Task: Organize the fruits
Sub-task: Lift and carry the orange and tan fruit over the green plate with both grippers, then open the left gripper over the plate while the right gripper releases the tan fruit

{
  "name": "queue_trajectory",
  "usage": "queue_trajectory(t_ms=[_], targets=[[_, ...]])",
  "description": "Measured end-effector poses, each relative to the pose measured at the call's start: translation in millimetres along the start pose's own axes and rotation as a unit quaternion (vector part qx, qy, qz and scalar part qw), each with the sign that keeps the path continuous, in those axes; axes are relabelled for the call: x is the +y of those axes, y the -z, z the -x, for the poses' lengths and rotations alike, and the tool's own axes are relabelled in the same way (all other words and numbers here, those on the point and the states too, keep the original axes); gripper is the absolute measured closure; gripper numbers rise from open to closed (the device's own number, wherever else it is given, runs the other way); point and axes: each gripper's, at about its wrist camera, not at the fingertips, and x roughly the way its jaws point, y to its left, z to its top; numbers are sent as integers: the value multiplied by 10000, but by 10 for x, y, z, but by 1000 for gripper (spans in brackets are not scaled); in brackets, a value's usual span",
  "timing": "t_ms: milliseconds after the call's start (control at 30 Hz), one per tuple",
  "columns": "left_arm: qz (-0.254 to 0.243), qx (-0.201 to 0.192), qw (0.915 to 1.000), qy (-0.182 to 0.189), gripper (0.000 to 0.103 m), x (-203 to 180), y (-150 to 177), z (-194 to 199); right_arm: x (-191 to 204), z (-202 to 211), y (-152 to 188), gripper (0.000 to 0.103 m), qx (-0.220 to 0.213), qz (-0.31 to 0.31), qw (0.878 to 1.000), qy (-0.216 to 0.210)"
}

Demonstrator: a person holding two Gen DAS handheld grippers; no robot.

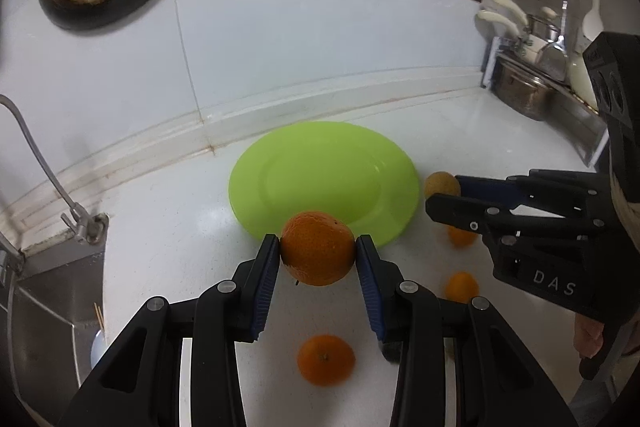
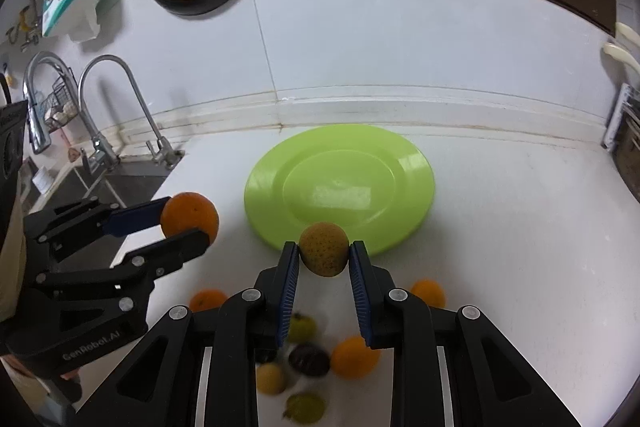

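Observation:
My left gripper [image 1: 318, 253] is shut on an orange [image 1: 318, 253] and holds it above the counter at the near rim of the green plate [image 1: 320, 155]. In the right wrist view it shows at the left [image 2: 190, 223] with the orange [image 2: 188, 211]. My right gripper [image 2: 324, 251] is shut on a yellow-brown speckled fruit [image 2: 324, 249], held just before the plate's [image 2: 340, 155] near rim. In the left wrist view the right gripper [image 1: 442, 197] is at the right with that fruit [image 1: 440, 185]. The plate is bare.
Loose fruits lie on the white counter below the grippers: oranges [image 2: 354, 357] [image 1: 326, 359], yellow-green fruits [image 2: 306, 407] and a dark one [image 2: 308, 359]. A sink with faucets [image 2: 100, 107] is at the left. A pot and utensil rack [image 1: 532, 87] stand at the right. The tiled wall is behind the plate.

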Motion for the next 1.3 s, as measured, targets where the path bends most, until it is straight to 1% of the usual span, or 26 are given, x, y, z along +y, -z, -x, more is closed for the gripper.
queue_trajectory(t_ms=[67,333,400,567,767,967,1033,1067,1100,1167,1300], targets=[[47,68,9999,89,64,29,-49,-98,-45,-86,-84,76,77,31,10000,-16],[147,387,9991,96,64,131,-193,-503,-173,-421,-278,76,316,149,9994,79],[139,471,9988,76,64,148,-210,-604,-204,-534,-310,76,442,156,9989,76],[138,677,9976,94,64,163,-246,-827,-269,-745,-344,76,642,141,9978,50],[104,848,9963,114,64,156,-266,-1018,-314,-908,-310,76,820,78,9966,-11],[110,864,9962,78,63,156,-275,-1049,-337,-998,-298,76,891,23,9960,-40],[105,815,9966,11,58,141,-293,-1024,-341,-1007,-302,75,863,-10,9963,-21],[107,786,9968,-32,53,144,-297,-1001,-348,-998,-304,75,838,-50,9965,-33],[100,752,9971,-74,51,149,-298,-975,-352,-988,-303,71,822,-71,9966,-53],[90,716,9973,-131,51,153,-298,-907,-360,-947,-299,68,775,-96,9969,14],[116,529,9982,-245,46,163,-293,-690,-360,-792,-292,68,620,-167,9979,39]])
